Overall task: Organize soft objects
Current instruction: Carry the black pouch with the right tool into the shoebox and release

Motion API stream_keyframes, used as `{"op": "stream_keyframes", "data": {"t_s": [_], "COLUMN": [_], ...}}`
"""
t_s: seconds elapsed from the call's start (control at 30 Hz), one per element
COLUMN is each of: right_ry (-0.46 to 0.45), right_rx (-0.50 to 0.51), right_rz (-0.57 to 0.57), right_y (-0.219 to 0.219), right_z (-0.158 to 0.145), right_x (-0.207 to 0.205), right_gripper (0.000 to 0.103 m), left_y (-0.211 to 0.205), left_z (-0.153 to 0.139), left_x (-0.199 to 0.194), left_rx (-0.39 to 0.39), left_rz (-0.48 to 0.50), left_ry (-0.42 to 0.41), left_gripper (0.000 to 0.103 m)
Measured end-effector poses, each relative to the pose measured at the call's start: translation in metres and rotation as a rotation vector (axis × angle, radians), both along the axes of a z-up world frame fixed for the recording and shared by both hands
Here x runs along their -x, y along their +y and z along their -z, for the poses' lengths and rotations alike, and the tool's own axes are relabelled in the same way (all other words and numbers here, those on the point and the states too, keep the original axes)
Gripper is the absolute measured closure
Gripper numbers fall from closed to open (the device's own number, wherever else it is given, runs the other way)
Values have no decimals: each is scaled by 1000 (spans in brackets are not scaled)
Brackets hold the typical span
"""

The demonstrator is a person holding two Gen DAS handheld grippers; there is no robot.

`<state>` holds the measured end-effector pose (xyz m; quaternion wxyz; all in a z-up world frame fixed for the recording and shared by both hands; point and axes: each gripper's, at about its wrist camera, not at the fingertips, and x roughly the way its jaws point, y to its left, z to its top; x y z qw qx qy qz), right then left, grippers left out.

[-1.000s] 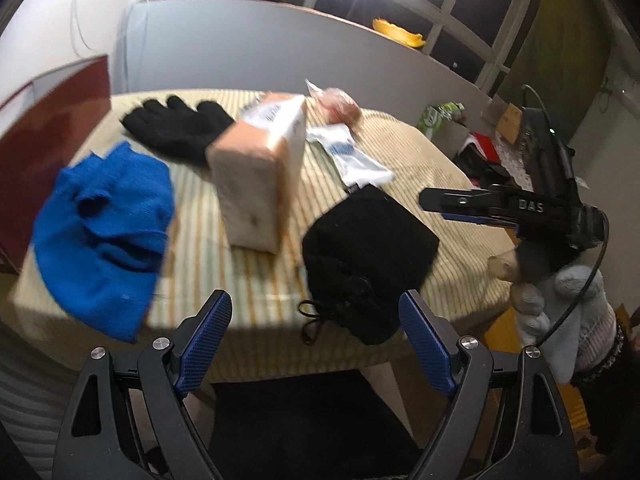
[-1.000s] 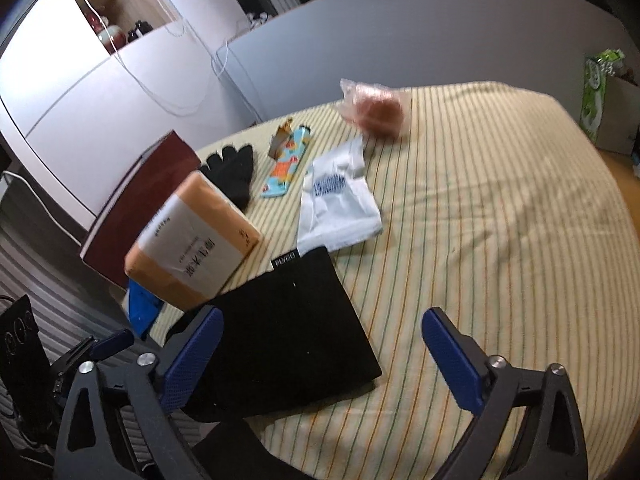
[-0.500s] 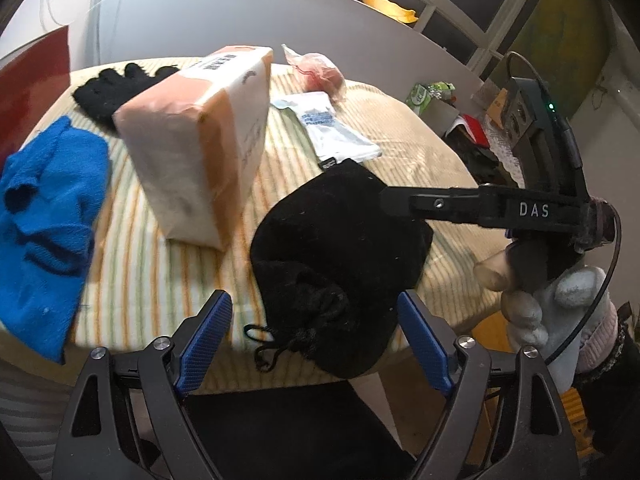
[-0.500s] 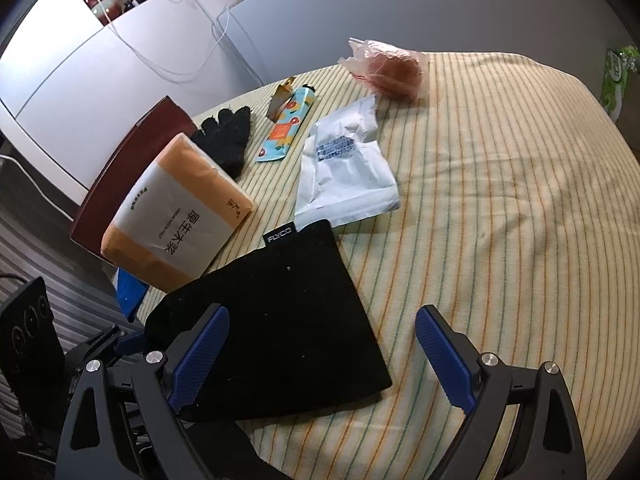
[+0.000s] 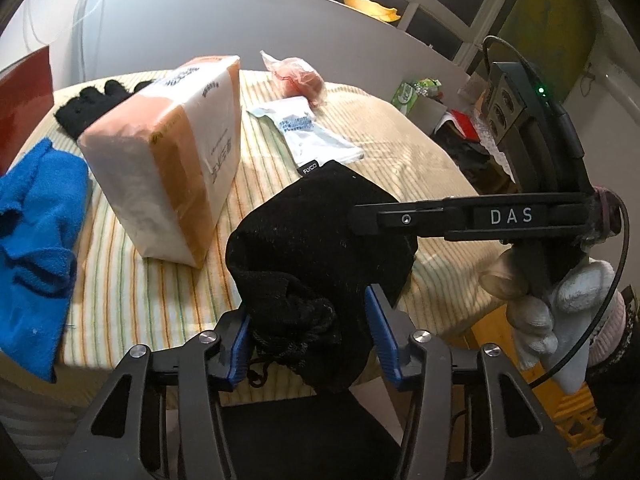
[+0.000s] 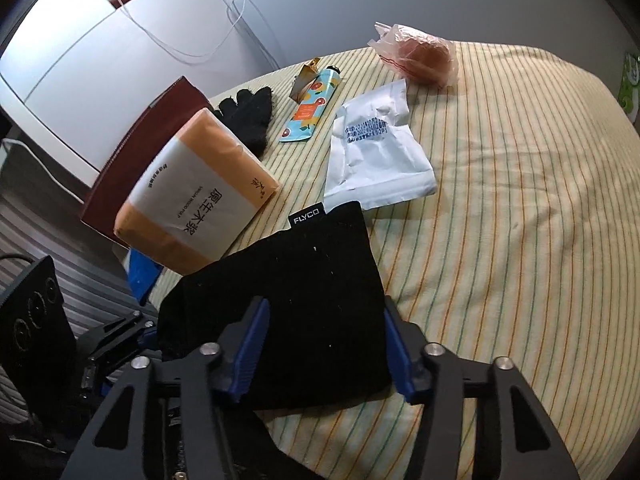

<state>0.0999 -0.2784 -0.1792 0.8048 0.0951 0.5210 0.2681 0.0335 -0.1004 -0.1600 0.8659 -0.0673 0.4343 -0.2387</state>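
Reading left to right across the striped table: blue cloth at the left edge, black glove behind it, orange-and-white tissue pack standing upright, white pouch, red item in a clear bag. Black drawstring pouch lay at the near edge. Left gripper had just been closing; its fingers clamped the pouch's gathered drawstring end. Right gripper had likewise just closed, fingers pinching the pouch's near edge.
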Motion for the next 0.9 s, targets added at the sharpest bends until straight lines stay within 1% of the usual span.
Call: {"op": "stream_keyframes", "data": {"t_s": [0.1, 0.27, 0.5, 0.67, 0.8, 0.9], "right_ry": [-8, -26, -109, -179, -229, -258], "right_rx": [-6, -21, -15, -19, -17, -12], "right_rz": [4, 13, -3, -50, -106, -151], "right_y": [-1, -2, 11, 35, 66, 94], "right_z": [-4, -17, -55, -90, -114, -129], "right_x": [5, 15, 30, 35, 34, 30], "right_gripper": [62, 65, 66, 67, 67, 67], "left_y": [1, 9, 26, 49, 79, 101], "left_z": [-3, -13, -42, -64, -83, -92], "left_x": [2, 5, 15, 18, 19, 17], "left_rx": [8, 36, 72, 99, 113, 119], "left_rz": [-2, -16, -39, -77, -133, -179], "left_ry": [-10, -26, -98, -153, -205, -234], "left_gripper": [56, 58, 58, 58, 58, 58]}}
